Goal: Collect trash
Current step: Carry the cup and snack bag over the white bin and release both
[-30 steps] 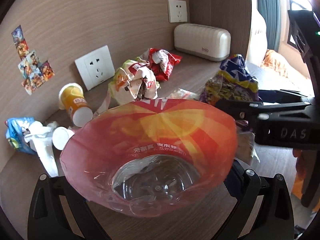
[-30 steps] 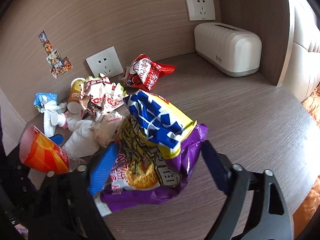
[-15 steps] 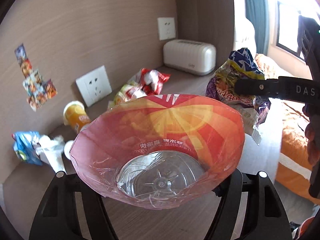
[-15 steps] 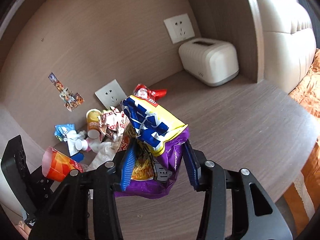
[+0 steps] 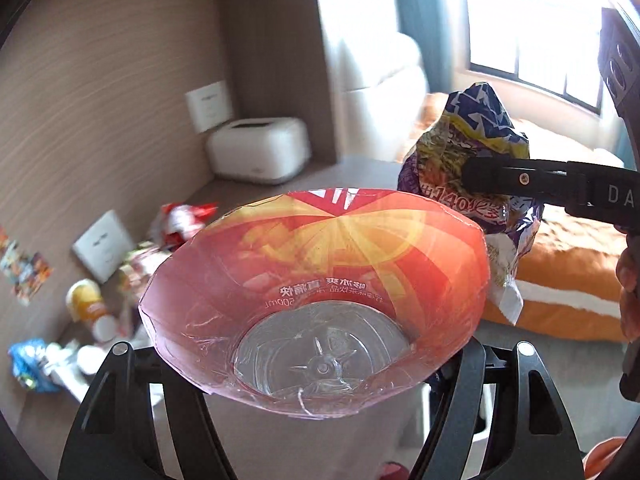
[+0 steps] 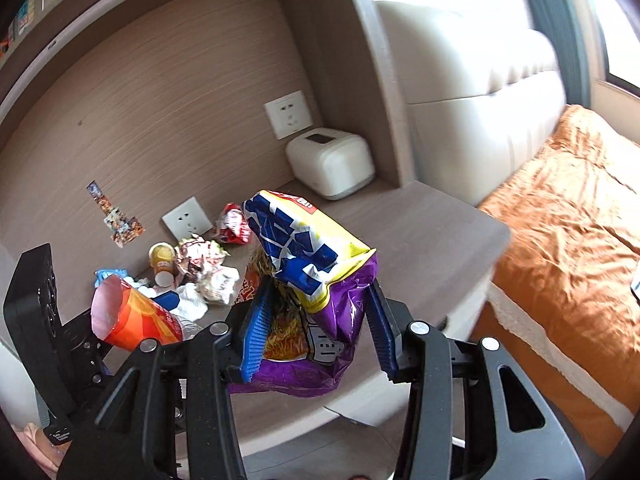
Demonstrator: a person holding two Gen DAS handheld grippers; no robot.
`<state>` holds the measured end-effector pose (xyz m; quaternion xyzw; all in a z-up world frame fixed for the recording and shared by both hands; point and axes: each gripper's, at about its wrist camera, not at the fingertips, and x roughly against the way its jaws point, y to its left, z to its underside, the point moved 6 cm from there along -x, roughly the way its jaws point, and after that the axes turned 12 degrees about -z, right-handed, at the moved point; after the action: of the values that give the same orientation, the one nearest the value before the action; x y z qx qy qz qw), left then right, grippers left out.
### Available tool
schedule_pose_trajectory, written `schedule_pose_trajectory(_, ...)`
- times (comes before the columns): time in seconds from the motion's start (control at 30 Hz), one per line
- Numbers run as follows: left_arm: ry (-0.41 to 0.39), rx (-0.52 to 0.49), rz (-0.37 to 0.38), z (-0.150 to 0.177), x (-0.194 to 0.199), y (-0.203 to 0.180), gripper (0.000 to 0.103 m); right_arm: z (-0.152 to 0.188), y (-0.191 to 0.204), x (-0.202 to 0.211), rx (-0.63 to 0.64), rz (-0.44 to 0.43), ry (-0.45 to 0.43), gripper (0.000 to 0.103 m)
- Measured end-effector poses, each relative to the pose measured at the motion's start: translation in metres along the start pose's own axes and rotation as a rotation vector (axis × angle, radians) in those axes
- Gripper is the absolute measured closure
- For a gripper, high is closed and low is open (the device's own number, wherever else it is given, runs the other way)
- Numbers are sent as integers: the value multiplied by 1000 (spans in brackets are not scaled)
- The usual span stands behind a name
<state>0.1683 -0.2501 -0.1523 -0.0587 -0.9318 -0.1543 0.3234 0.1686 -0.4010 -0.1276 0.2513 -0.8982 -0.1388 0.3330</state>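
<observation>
My left gripper (image 5: 316,364) is shut on a clear plastic bottle with a loose red-orange label (image 5: 320,280), held up off the desk; it also shows in the right wrist view (image 6: 132,316). My right gripper (image 6: 316,320) is shut on a purple, blue and yellow snack bag (image 6: 308,264), lifted above the desk's front edge; the bag shows at the right of the left wrist view (image 5: 472,168). Several pieces of trash remain on the desk: a red wrapper (image 6: 234,228), crumpled wrappers (image 6: 200,254), a yellow cup (image 6: 162,260), white tissue (image 6: 192,300) and a blue packet (image 6: 110,274).
A white box-shaped appliance (image 6: 330,166) stands in the desk's back right corner. Wall sockets (image 6: 187,218) and stickers (image 6: 116,216) are on the wood back panel. A bed with an orange cover (image 6: 560,240) lies to the right of the desk (image 6: 432,232).
Both grippers have risen and pulled back from the desk with the bottle and the snack bag, swinging right toward the bed. The trash pile now looks smaller and farther away.
</observation>
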Motion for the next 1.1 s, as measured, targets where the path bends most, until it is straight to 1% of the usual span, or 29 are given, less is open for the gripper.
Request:
schedule_pose_trajectory(0.17,-3,-89,128,4,6,-53,32,29,-23,39,-75,104,-11,57)
schedule_pose_trajectory(0.3,15,-153,227,15,4,-92,32,60,-42,64,-148,189,-7,57)
schedule_pose_trajectory(0.43,48,-218,316,31,0,-131,32,93,-63,83,-238,255,-3,57)
schedule_pose_trajectory(0.6,91,-293,417,60,-14,-176,32,134,-90,95,-327,328,11,57)
schedule_pose_trajectory(0.67,113,-319,463,79,-23,-197,32,153,-106,93,-367,361,27,57)
schedule_pose_trajectory(0.77,167,-356,501,108,-41,-223,32,183,-131,87,-427,394,62,57)
schedule_pose_trajectory(0.83,207,-379,519,128,-56,-242,32,205,-149,77,-466,401,96,57)
schedule_pose_trajectory(0.97,274,-414,540,168,-97,-271,32,248,-180,53,-499,427,166,57)
schedule_pose_trajectory(1.1,324,-436,561,203,-137,-297,32,292,-216,27,-532,432,226,57)
